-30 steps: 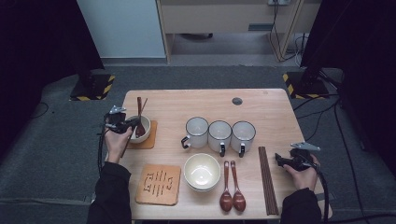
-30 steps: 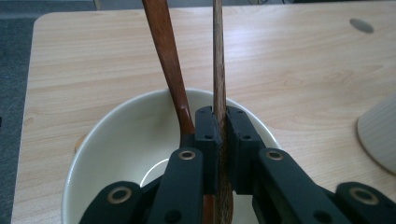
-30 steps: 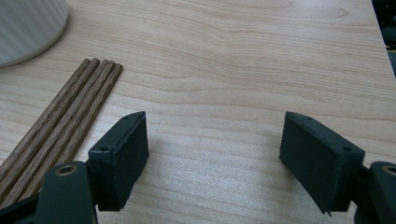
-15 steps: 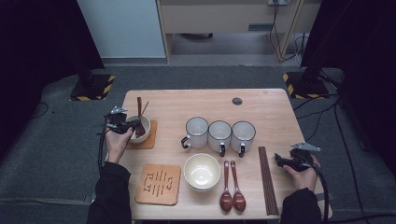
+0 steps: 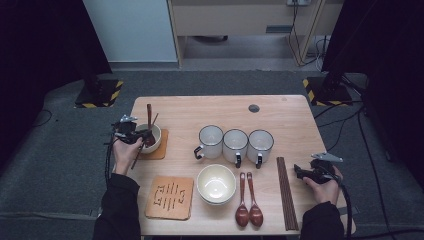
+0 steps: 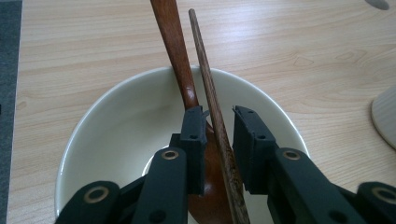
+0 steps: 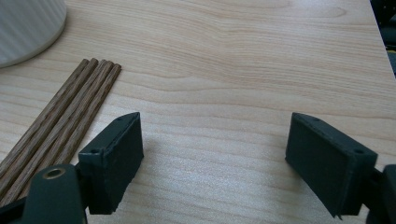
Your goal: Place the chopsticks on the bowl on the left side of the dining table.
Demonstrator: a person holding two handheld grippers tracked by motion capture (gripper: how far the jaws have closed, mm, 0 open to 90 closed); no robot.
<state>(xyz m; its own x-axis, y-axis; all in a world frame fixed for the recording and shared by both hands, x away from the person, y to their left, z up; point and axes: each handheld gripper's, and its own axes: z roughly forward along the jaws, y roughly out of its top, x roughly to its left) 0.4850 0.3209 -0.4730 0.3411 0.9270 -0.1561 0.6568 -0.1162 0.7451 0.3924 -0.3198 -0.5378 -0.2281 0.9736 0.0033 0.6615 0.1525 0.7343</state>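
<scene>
Wooden chopstick (image 6: 219, 140) stands between the left claw's (image 6: 218, 122) just-opening, released jaws above the bowl (image 6: 116, 116), while the right claw (image 7: 215, 140) gapes beside chopsticks (image 7: 60, 121).

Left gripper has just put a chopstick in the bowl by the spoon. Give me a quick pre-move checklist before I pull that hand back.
1. Left gripper released: ok; jaws have just been opening, with a gap beside the chopstick.
2. Chopstick in the bowl: ok; it leans on the far rim next to the spoon.
3. Chopstick free of both pads: cannot tell; it runs close to the left one.
4. Bowl seated on its coaster: ok.
5. Right gripper empty and open: ok; it rests beside the remaining chopsticks.
6. Retreat path: ok; the mugs stand well to the side.
</scene>
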